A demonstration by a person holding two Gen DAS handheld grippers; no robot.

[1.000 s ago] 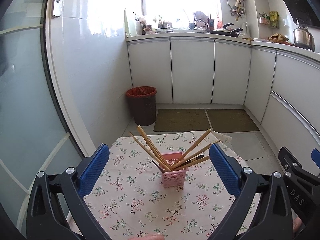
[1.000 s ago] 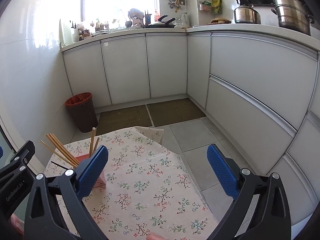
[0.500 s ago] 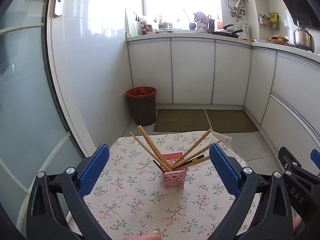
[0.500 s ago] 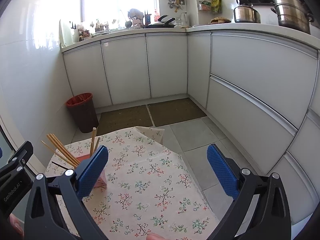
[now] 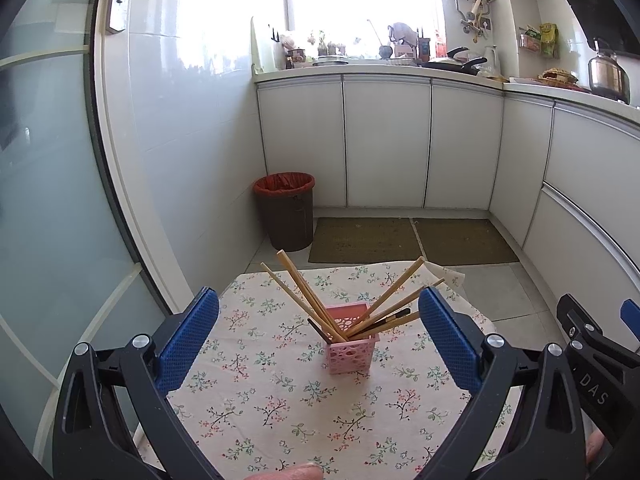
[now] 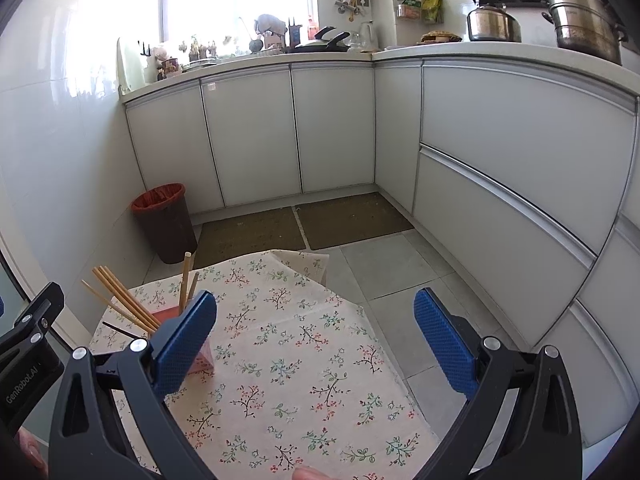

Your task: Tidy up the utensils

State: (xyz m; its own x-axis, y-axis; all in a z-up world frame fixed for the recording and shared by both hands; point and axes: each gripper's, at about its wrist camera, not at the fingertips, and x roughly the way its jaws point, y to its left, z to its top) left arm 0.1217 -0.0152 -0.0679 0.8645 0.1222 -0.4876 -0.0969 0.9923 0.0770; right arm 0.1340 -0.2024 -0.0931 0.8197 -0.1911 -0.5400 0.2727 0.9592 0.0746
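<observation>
A pink perforated holder stands on the floral tablecloth, with several wooden chopsticks fanned out of it. My left gripper is open and empty, held back from the holder, which shows between its blue pads. In the right wrist view the holder and chopsticks sit at the left, partly hidden behind the left pad. My right gripper is open and empty above the cloth, to the right of the holder.
A brown bin with a red liner stands on the floor beyond the table. White cabinets line the back and right. A glass door is at the left. Two mats lie on the floor.
Both grippers have drawn back and up slightly from the table; the holder looks a little smaller and farther. Both stay open and empty.
</observation>
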